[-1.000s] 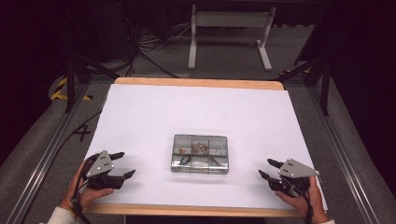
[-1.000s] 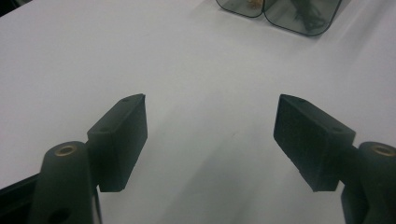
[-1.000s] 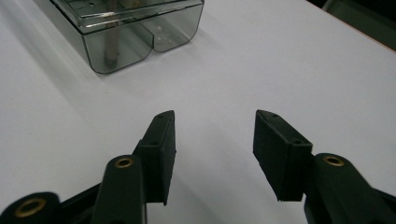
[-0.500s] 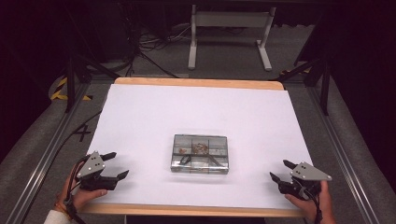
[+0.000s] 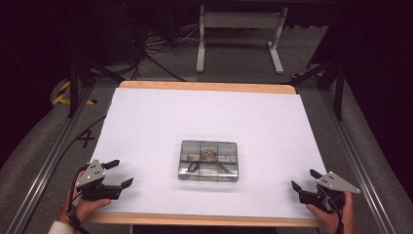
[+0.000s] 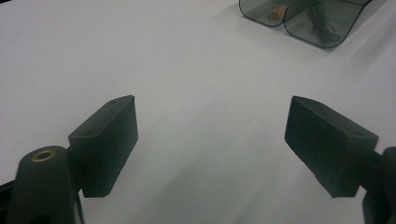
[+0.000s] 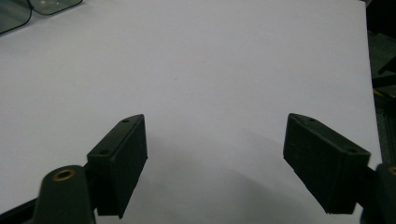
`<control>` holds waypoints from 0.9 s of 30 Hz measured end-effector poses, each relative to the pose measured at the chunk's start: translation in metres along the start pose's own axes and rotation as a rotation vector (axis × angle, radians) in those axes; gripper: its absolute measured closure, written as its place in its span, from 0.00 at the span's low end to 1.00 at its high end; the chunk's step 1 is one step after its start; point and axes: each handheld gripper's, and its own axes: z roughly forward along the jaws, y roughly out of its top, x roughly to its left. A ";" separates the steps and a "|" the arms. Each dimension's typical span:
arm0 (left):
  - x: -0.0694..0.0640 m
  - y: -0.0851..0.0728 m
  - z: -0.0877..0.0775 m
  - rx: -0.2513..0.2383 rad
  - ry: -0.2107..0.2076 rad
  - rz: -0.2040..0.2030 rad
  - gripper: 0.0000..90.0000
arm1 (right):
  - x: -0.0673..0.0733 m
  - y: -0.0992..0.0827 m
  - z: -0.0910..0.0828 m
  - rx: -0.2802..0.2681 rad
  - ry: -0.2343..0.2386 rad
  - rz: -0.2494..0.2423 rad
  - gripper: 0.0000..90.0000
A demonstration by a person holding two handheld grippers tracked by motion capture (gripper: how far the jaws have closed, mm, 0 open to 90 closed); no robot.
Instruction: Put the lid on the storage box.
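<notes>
High view: clear box (image 5: 208,160), lid shut, lies flat on white sheet (image 5: 204,117) covering the desk (image 5: 207,87), approx. centre, a bit nearer front edge than back. Box divided into compartments; small brownish bits in back-row cells, dark items in front ones, contents too small to ID.

L gripper (image 5: 116,173) at front-left corner of sheet, held in left hand (image 5: 83,207), pointing toward the box but well apart from it. Jaws wide, have just been opening, nothing between them.

R gripper (image 5: 302,179) at front-right corner, held in right hand (image 5: 331,218), aimed inward, also well apart from the box. Jaws wide, have just been opening, nothing between them.

L gripper view: both black pads (image 6: 108,142) spread over bare sheet; box corner at upper right, w/ a dark looped item seen through the wall.

R gripper view: pads (image 7: 120,161) spread over bare sheet; box edge at top-left corner; sheet's right edge at far right.

Beyond the back edge: grey floor, cables, white stand (image 5: 238,34).
</notes>
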 end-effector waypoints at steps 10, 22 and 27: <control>0.005 -0.004 -0.005 -0.062 -0.008 -0.067 0.17 | -0.006 -0.005 -0.003 -0.024 -0.023 0.076 0.20; 0.003 -0.004 -0.004 -0.050 -0.005 -0.041 0.17 | -0.017 0.001 0.005 0.020 -0.059 0.159 0.20; 0.002 -0.004 -0.004 -0.053 -0.004 -0.032 0.17 | -0.010 0.004 0.009 0.031 -0.071 0.067 0.18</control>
